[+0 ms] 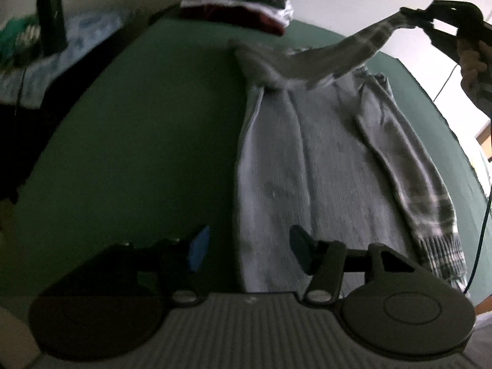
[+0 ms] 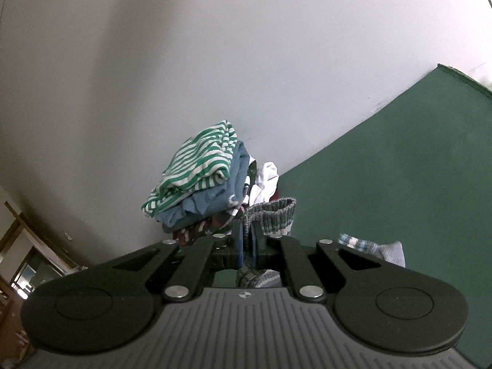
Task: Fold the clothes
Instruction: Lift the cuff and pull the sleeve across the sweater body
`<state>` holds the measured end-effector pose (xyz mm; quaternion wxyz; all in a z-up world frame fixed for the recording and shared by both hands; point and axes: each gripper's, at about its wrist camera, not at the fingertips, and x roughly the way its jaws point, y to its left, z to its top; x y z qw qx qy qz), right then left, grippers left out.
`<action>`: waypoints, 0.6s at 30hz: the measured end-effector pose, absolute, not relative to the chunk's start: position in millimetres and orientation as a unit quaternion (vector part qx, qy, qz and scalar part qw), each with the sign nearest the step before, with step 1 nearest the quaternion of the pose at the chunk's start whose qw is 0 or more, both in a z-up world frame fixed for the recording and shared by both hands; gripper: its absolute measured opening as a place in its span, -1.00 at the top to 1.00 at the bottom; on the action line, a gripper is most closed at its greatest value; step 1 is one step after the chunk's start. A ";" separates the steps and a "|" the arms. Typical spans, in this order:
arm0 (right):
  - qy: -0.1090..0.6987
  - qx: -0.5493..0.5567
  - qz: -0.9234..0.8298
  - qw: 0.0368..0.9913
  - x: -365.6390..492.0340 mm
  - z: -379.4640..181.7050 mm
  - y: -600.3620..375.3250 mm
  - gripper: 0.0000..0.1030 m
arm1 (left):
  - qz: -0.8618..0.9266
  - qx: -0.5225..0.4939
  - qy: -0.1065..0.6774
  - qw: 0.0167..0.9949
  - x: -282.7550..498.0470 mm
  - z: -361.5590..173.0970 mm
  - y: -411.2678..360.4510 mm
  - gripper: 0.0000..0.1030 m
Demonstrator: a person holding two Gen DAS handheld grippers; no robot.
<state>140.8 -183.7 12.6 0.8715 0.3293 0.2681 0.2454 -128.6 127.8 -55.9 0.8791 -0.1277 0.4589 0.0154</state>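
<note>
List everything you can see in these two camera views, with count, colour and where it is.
grey sweater: one, grey knit, flat on the green surface, one sleeve lifted.
lifted sleeve: one, grey with pale stripes, cuff clamped in the right gripper.
green surface: one, dark green, under the sweater.
stack of folded clothes: one pile, green-and-white striped on top, blue, white and dark red below, at the far edge by the wall.
dark bottle: one, far left.
wall: white, behind.
left gripper: fingers apart over the sweater's near edge.
right gripper: fingers shut on the cuff.
hand: one, holding the right gripper.
</note>
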 end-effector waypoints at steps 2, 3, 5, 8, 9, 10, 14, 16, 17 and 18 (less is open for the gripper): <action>0.267 0.327 0.250 0.871 143.3 14.1 -182.8 0.89 | 0.015 -0.147 0.461 0.875 -128.7 -56.8 129.3 0.02; 0.267 0.327 0.254 0.870 144.0 14.6 -182.2 0.89 | 0.014 -0.157 0.462 0.873 -128.6 -56.9 130.3 0.36; 0.265 0.326 0.260 0.869 144.6 16.3 -181.4 0.89 | 0.017 -0.179 0.465 0.867 -128.0 -57.9 132.0 0.58; 0.260 0.326 0.268 0.868 143.5 18.8 -180.9 0.89 | 0.026 -0.179 0.464 0.867 -128.1 -57.3 127.3 0.93; 0.258 0.326 0.270 0.868 143.0 19.5 -181.5 0.89 | 0.027 -0.176 0.463 0.868 -128.0 -56.3 124.0 0.94; 0.256 0.328 0.271 0.868 141.9 19.9 -183.0 0.89 | 0.027 -0.172 0.463 0.869 -128.0 -55.2 120.6 0.94; 0.249 0.337 0.268 0.868 138.6 21.3 -193.6 0.89 | 0.028 -0.128 0.455 0.881 -124.4 -48.2 99.6 0.96; 0.244 0.339 0.264 0.869 137.2 22.8 -199.6 0.89 | 0.026 -0.103 0.452 0.886 -123.5 -43.3 89.9 0.96; 0.240 0.341 0.261 0.871 136.5 23.6 -202.9 0.89 | 0.020 -0.095 0.450 0.888 -124.0 -40.3 85.9 0.96; 0.236 0.343 0.258 0.872 134.9 24.6 -207.8 0.89 | 0.015 -0.086 0.449 0.889 -124.4 -37.3 82.0 0.96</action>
